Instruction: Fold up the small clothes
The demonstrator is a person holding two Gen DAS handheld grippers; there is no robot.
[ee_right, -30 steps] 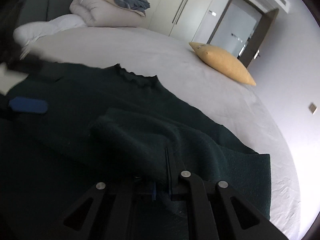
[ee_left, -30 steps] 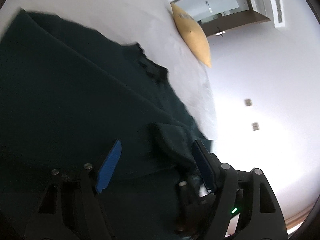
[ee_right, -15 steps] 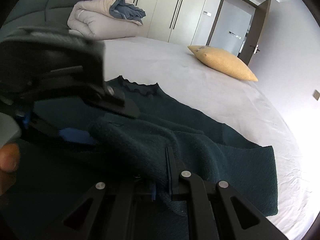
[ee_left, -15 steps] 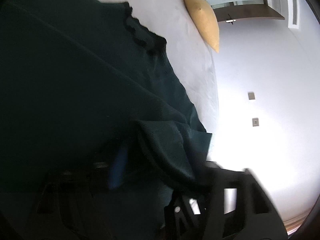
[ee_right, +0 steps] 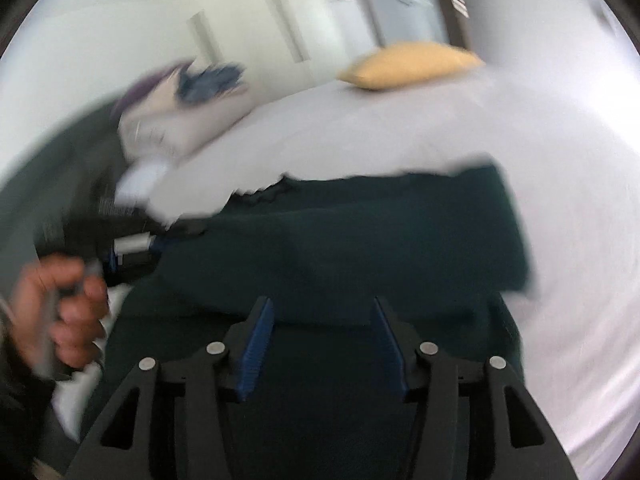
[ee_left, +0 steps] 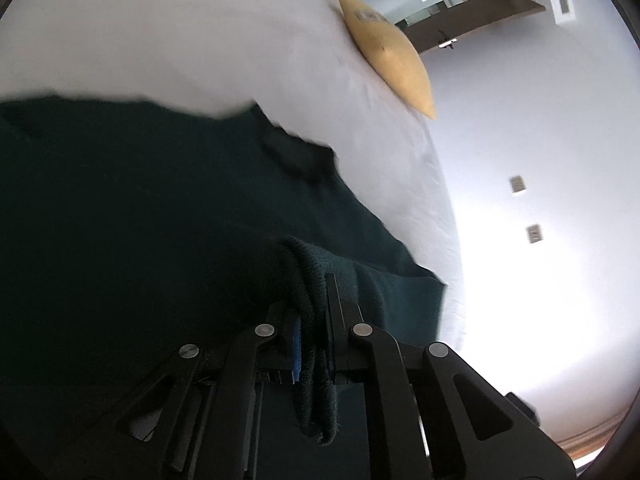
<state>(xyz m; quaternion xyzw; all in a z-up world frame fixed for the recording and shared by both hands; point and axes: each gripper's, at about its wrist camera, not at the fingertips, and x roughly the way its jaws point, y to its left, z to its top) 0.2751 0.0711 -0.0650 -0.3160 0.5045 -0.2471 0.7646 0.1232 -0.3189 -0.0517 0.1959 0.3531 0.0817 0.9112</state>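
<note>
A dark green knitted sweater (ee_left: pixel 140 220) lies spread on the white bed (ee_left: pixel 200 40). My left gripper (ee_left: pixel 314 308) is shut on a folded edge of the sweater, which hangs between its pads. In the blurred right wrist view the sweater (ee_right: pixel 360 232) lies ahead with its scalloped neckline at the far edge. My right gripper (ee_right: pixel 322 320) is open and empty just above the sweater's near part. The person's hand (ee_right: pixel 60 308) holding the left gripper shows at the left there.
A yellow pillow (ee_left: pixel 388 52) lies at the far end of the bed; it also shows in the right wrist view (ee_right: pixel 408 64). A folded duvet pile (ee_right: pixel 180 108) sits by the headboard. The bed's edge and a white wall (ee_left: pixel 520 200) are to the right.
My left gripper closed on the sweater fold that the right gripper held. My right gripper let go, opened and swung away; its view is now motion-blurred.
</note>
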